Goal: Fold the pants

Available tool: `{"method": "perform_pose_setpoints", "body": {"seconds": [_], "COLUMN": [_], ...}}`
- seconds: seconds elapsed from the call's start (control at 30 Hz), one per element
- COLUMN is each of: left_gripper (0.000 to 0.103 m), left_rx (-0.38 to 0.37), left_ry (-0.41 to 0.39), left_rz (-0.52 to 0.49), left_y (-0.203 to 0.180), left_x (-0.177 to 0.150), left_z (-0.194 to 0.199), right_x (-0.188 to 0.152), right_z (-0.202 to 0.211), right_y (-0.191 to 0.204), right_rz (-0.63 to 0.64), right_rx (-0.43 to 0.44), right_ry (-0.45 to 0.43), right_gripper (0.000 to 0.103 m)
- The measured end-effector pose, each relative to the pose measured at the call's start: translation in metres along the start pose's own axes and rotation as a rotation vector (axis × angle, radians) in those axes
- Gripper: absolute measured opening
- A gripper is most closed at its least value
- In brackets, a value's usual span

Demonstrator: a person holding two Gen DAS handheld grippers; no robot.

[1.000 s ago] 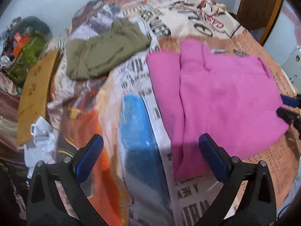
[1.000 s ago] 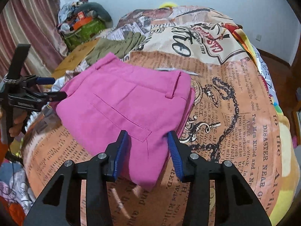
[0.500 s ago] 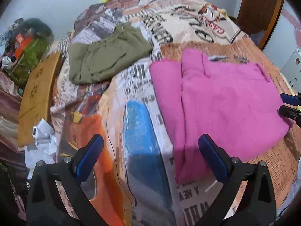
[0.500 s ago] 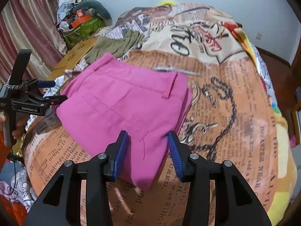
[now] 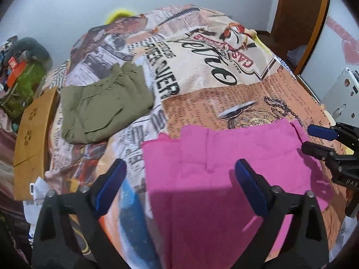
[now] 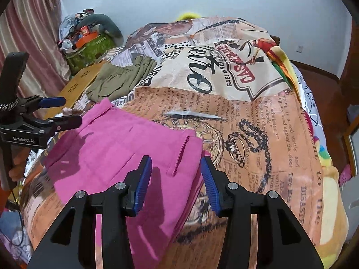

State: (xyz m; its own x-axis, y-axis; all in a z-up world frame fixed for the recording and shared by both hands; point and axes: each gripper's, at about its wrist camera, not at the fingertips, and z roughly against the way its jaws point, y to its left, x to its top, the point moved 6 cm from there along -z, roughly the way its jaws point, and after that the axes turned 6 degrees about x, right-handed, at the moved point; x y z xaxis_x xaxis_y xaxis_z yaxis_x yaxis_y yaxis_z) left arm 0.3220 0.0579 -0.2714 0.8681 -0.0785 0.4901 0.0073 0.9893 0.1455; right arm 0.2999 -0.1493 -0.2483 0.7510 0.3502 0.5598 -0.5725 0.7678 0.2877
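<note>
**Novice:** Folding's nearly finished, isn't it? What should the next move look like?

**Old hand:** I'd judge so. The pink pants (image 6: 125,148) already lie in a compact folded packet on the bedspread (image 6: 258,116), toward its near edge, so what's left is squaring up or one last fold. Take each side at a corner, lift both evenly, and don't drag the layers apart.

**Novice:** Are the grippers holding anything?

**Old hand:** No. The left gripper (image 5: 179,186) hangs over the packet's left edge, its jaws spread wide but narrowing, with nothing pinched between them. The right gripper (image 6: 176,179) hovers at the right edge, jaws partly apart and empty, cloth only beneath.

**Novice:** How do the pants look?

**Old hand:** Flat, bright pink, a belt loop (image 6: 180,154) and seams showing on top, with lower layers peeking out at the right side. The olive garment (image 5: 103,105) lies well apart, toward the bedspread's far left.
</note>
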Motion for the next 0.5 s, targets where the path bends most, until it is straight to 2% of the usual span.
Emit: {"method": "perform_pose_setpoints", "body": {"seconds": [0.1, 0.17, 0.33, 0.43, 0.5], "left_gripper": [0.079, 0.076, 0.076, 0.077, 0.081], "left_rx": [-0.004, 0.006, -0.044, -0.043, -0.025], "left_ry": [0.036, 0.051, 0.076, 0.084, 0.076], "left_rz": [-0.009, -0.013, 0.046, 0.056, 0.050], "left_y": [-0.006, -0.006, 0.004, 0.007, 0.007], "left_x": [0.001, -0.002, -0.007, -0.008, -0.008], "left_z": [-0.016, -0.025, -0.033, -0.037, -0.038], "right_x": [0.001, 0.000, -0.007, -0.009, -0.010], "right_z": [-0.009, -0.015, -0.026, -0.026, -0.026], "right_y": [-0.002, -0.003, -0.003, -0.003, -0.005], "right_rz": [0.014, 0.022, 0.069, 0.080, 0.073], "right_rx": [0.002, 0.002, -0.001, -0.003, 0.000], "right_ry": [0.019, 0.033, 0.074, 0.076, 0.077], "right_gripper": [0.042, 0.042, 0.037, 0.035, 0.035]}}
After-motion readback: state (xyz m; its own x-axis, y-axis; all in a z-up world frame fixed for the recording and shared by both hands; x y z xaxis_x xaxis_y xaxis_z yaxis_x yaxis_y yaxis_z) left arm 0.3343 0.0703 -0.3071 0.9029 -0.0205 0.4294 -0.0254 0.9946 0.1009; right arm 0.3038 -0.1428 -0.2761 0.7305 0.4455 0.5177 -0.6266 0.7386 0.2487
